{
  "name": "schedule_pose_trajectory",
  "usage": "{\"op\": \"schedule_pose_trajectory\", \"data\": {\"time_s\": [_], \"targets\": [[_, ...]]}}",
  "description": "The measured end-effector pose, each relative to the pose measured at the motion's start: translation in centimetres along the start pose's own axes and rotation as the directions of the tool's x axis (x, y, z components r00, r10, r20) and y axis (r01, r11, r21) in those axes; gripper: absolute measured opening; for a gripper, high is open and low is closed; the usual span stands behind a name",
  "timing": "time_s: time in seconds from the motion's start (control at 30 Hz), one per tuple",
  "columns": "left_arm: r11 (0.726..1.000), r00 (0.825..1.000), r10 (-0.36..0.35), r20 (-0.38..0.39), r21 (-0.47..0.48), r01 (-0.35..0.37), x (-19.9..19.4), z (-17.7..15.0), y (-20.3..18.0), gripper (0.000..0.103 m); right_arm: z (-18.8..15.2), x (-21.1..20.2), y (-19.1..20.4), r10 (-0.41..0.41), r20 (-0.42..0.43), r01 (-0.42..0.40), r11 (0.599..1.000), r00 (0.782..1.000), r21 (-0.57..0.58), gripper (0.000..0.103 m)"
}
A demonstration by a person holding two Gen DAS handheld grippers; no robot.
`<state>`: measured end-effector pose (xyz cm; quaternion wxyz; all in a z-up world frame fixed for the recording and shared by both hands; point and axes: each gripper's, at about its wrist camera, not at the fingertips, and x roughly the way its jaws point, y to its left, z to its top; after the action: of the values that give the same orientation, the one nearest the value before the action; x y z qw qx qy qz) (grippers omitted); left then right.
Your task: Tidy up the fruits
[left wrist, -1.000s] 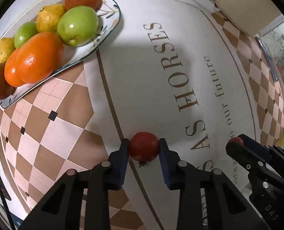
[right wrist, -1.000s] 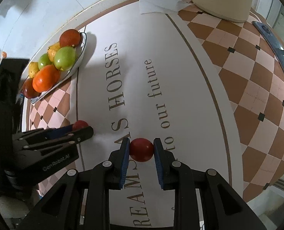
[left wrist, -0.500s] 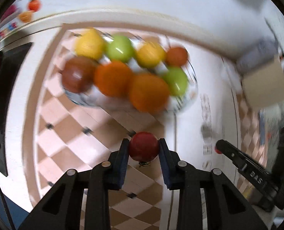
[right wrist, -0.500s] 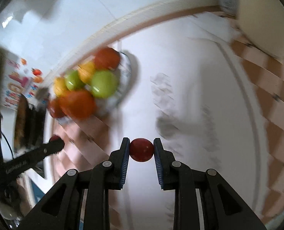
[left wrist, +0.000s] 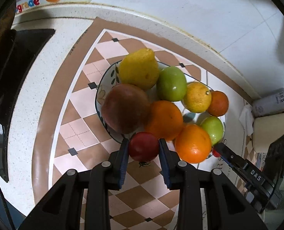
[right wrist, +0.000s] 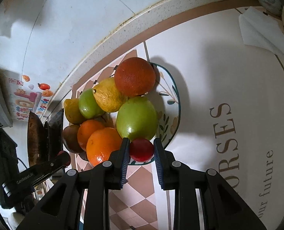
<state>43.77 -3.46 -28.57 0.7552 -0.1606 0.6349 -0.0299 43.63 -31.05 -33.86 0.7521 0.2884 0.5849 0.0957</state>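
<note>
My left gripper (left wrist: 143, 149) is shut on a small red fruit (left wrist: 144, 146) and holds it at the near rim of a patterned fruit plate (left wrist: 101, 88). The plate is piled with oranges (left wrist: 164, 119), green apples (left wrist: 171, 85), lemons (left wrist: 139, 69) and a dark red fruit (left wrist: 125, 108). My right gripper (right wrist: 141, 150) is shut on another small red fruit (right wrist: 141, 150), at the plate's rim (right wrist: 175, 113) just below a green apple (right wrist: 136, 117). Each gripper shows at the edge of the other's view, the right one (left wrist: 215, 152) and the left one (right wrist: 62, 156).
The plate sits on a checkered tablecloth (left wrist: 80, 122) near the back wall (left wrist: 180, 9). A white napkin (right wrist: 262, 30) lies at the far right. A dark appliance (left wrist: 17, 57) stands left of the plate. A white bottle (left wrist: 272, 101) and a beige container (left wrist: 270, 130) stand at the right.
Both grippers have moved from the middle of the cloth to the fruit plate, each still carrying its red fruit. The plate now fills the centre of both views.
</note>
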Motion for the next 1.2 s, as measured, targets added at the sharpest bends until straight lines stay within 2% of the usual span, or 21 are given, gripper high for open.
{"op": "schedule_pose_trajectory", "data": {"time_s": [0.4,0.57,0.67,0.73,0.8,0.87,0.9,0.97,1.03,1.1,1.2], "targets": [[0.996,0.998,-0.028,-0.058,-0.086,0.022,2.9,0.2,1.1,0.028,-0.3,0.7,-0.1,0.006,-0.031,-0.007,0.999,0.999,-0.031,0.028],[0.994,0.998,-0.027,-0.058,-0.105,0.021,2.9,0.4,1.4,0.03,-0.2,0.9,0.1,0.009,-0.044,-0.01,0.999,0.999,-0.037,0.028],[0.992,0.997,-0.03,-0.067,-0.123,0.022,2.9,0.5,1.5,0.032,0.1,0.9,-0.1,0.023,-0.054,-0.024,1.0,0.998,-0.014,0.035],[0.991,0.997,-0.023,-0.074,-0.134,0.013,2.9,0.6,1.5,0.036,0.3,0.6,0.1,0.029,-0.05,-0.029,1.0,0.998,-0.01,0.051],[0.991,0.997,-0.015,-0.073,-0.132,0.006,2.7,0.5,1.3,0.045,0.4,0.3,0.4,0.01,-0.047,-0.011,1.0,0.999,-0.017,0.061],[0.993,0.998,0.001,-0.06,-0.115,-0.007,2.2,0.3,1.2,0.052,0.3,-0.1,0.6,-0.014,-0.045,0.013,1.0,0.999,-0.028,0.063],[0.994,0.998,0.021,-0.053,-0.102,-0.027,2.0,0.2,0.9,0.058,0.2,-0.3,0.9,-0.046,-0.044,0.044,0.998,0.998,-0.044,0.065],[0.996,0.998,0.05,-0.037,-0.077,-0.053,1.4,-0.1,0.5,0.063,0.0,-0.7,1.5,-0.122,-0.033,0.119,0.989,0.992,-0.087,0.077],[0.993,0.994,0.112,-0.013,-0.036,-0.113,0.6,-0.5,-0.1,0.074,-0.5,-1.3,2.6,-0.224,-0.008,0.22,0.963,0.975,-0.153,0.094],[0.982,0.982,0.187,0.019,0.02,-0.187,-0.3,-1.2,-0.8,0.092,-1.2,-1.7,3.5,-0.307,0.019,0.305,0.93,0.951,-0.208,0.095],[0.957,0.959,0.274,0.068,0.08,-0.279,-1.2,-2.2,-1.5,0.097,-2.0,-2.5,4.3,-0.362,0.062,0.365,0.893,0.93,-0.263,0.096]]}}
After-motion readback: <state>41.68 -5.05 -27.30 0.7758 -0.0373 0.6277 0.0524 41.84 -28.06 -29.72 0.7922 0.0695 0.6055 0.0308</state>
